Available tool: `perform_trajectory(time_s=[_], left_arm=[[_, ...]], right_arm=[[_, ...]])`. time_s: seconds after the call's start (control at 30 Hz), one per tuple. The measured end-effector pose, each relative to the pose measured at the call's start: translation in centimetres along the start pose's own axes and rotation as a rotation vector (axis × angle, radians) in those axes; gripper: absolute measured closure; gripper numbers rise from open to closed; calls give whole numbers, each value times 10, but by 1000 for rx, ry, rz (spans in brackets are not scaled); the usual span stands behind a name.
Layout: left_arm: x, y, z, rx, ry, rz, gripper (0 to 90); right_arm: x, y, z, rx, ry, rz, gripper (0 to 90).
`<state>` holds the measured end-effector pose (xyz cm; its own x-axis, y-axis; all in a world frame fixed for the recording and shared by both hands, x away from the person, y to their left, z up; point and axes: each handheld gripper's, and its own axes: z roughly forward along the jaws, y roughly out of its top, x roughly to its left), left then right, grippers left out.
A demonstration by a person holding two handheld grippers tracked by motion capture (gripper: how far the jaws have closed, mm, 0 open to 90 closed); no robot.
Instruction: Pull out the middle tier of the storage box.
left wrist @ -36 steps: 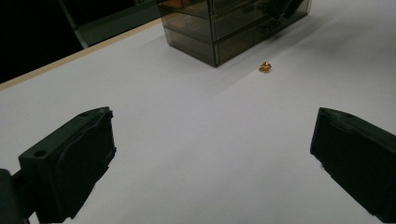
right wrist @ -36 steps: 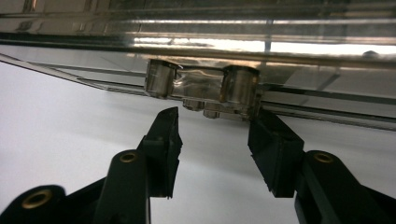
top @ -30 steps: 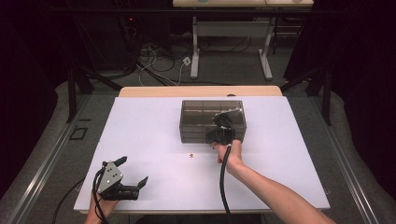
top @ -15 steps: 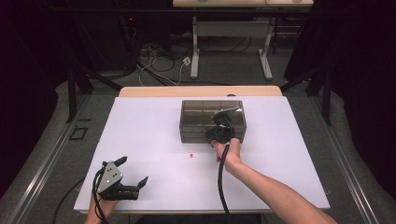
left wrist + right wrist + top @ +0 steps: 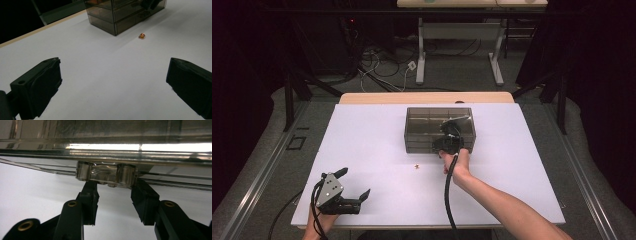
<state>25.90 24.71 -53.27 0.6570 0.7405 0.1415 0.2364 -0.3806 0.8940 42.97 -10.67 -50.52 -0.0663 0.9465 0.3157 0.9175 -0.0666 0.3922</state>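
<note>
Stillness marks this second at the white-topped table (image 5: pixel 377 145): set against the high views from a second and half a second ago, neither hand has shifted and nothing on the surface has moved.

The right hand-held gripper (image 5: pixel 451 142) sits at the near face of the smoky, see-through plastic drawer box (image 5: pixel 427 125), which stands toward the far middle of the table. In the right gripper view its jaws (image 5: pixel 113 185) are partly closed, their tips up against the clear plastic drawer handle (image 5: pixel 106 173), one near each end. Whether the pads actually press on the handle cannot be told. The drawer front looks flush with the box, so the pull appears not yet begun; the pause reads as a settling of the grip before the drawer is drawn out.

The left hand-held gripper (image 5: pixel 356 181) rests at the near left corner, well apart from the box, its jaws spread wide and holding nothing (image 5: pixel 113 65). A tiny orange-brown piece (image 5: pixel 416 165) lies alone on the bare top just in front of the box (image 5: pixel 142 36).

The table's surface is matt white with a pale wooden strip (image 5: pixel 427 97) at the far edge. Beyond it the room is dark: grey carpet, a tangle of cables (image 5: pixel 377 60) and a white-legged desk (image 5: pixel 457 30).
</note>
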Motion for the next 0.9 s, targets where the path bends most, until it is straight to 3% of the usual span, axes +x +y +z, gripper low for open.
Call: perform_trajectory(time_s=[0.9], left_arm=[[0, 0, 1, -4, 4, -6, 0]], right_arm=[[-2, -6, -3, 2, 22, -16, 578]])
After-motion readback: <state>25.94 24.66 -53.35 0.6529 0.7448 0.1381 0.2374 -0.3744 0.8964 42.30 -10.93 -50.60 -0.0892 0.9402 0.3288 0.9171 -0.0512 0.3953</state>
